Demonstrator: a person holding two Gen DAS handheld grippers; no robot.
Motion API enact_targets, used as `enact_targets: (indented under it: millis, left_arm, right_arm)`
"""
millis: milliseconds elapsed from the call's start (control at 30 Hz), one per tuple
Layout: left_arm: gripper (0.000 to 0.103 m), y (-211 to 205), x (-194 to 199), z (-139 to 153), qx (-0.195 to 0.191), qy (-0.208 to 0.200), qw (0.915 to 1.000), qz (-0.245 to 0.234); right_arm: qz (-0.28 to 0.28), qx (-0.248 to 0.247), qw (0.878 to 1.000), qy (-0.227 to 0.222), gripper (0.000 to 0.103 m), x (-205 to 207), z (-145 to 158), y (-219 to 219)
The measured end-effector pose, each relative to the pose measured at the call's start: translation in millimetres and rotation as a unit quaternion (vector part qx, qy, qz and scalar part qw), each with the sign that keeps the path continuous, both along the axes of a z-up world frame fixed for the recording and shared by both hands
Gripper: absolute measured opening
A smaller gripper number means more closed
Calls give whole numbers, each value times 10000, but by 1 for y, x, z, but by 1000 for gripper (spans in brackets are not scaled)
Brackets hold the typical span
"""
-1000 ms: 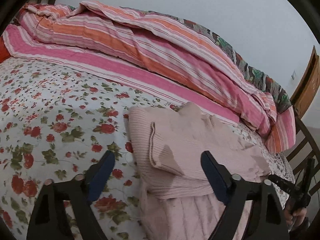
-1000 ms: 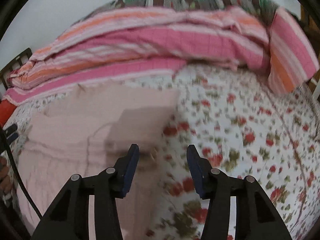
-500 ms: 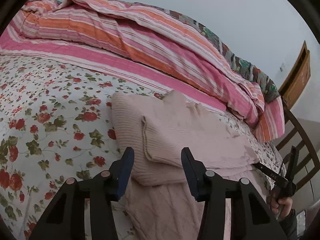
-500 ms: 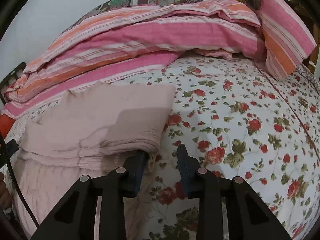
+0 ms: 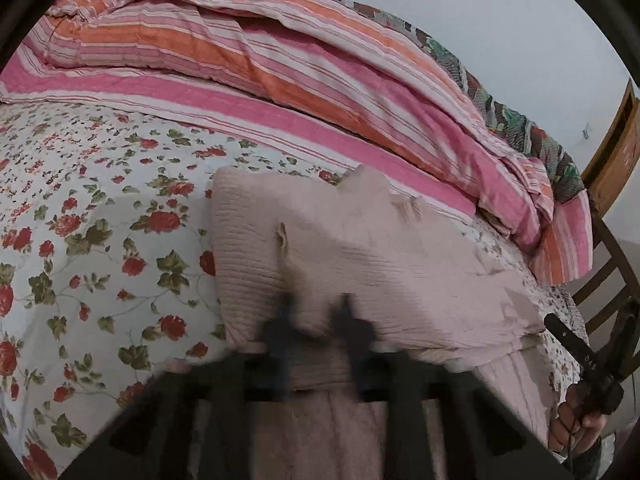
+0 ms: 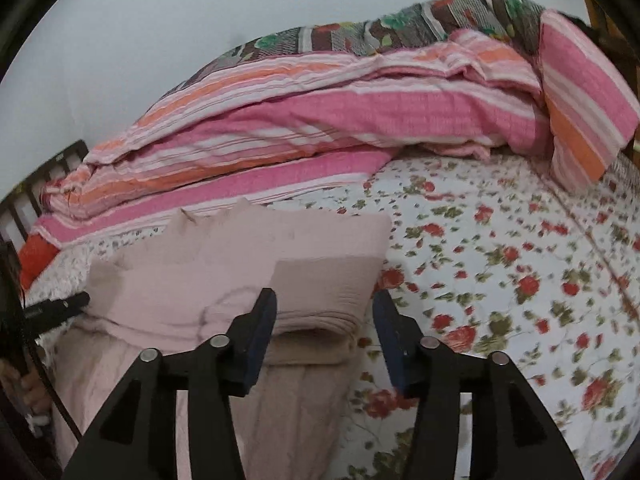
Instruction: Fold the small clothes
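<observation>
- Pale pink ribbed knit garment [image 5: 360, 264], folded over on itself in several layers, lies on the bed's white quilt printed with red roses and green leaves [image 5: 100, 240], near the bed's front edge; one lower layer runs on toward the cameras.
- Left claw [image 5: 316, 320] is motion-blurred in its own view; its jaws have just been closing, and its dark fingers [image 5: 280, 320] now look pinched on the near fold of the pink garment, with a tuck of knit between them.
- Right claw [image 6: 324, 320] stands spread, its jaws having just opened wider; the right corner of the folded stack sits between the blue-padded fingers [image 6: 264, 320], and neither pad presses it.
- Behind the garment a rolled duvet in pink, orange and white stripes [image 6: 320, 120] lies along the pale wall [image 6: 200, 20].
- A person's hand [image 5: 576, 420] grips the right tool's handle at the lower right of the left view.
- Wooden chair frame [image 5: 612, 152] shows past the bed's end.
</observation>
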State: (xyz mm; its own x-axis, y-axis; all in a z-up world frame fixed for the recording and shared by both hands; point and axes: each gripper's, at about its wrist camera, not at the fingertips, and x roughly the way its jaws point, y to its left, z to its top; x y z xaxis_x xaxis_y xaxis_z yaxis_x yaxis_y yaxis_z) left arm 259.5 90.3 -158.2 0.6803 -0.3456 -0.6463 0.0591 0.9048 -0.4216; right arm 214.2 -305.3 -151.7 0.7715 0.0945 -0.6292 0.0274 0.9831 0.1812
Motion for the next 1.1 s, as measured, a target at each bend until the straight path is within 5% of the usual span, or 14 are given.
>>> enact_targets:
  millis: [300,467,733,933,1000,1100]
  left_arm:
    - [7,18,-18,2,39,-196,9994,275]
    - [7,12,-23,16,175,-540,9981,255]
    - [8,-16,-19,37,688,-991,9924,257]
    - [13,-15,-14,38,563,-1017,9921,476]
    - [28,-13,-15,39,503,-1043,9918,533]
    - [33,-8,-18,40,414,-1142,9902,687]
  right_arm:
    - [-366,-275,9986,-282,53,10,6,0]
    - [-519,-349,9972,407,53,27,-15,-5]
    - [-447,-324,9967,601,55,29,-25,-8]
    - [-438,-358,9963,642,56,28,-31,-7]
    - [-435,-360,9964,635,56,28,-31,-7]
    - [-427,-313,9966,636,56,28,-32,-8]
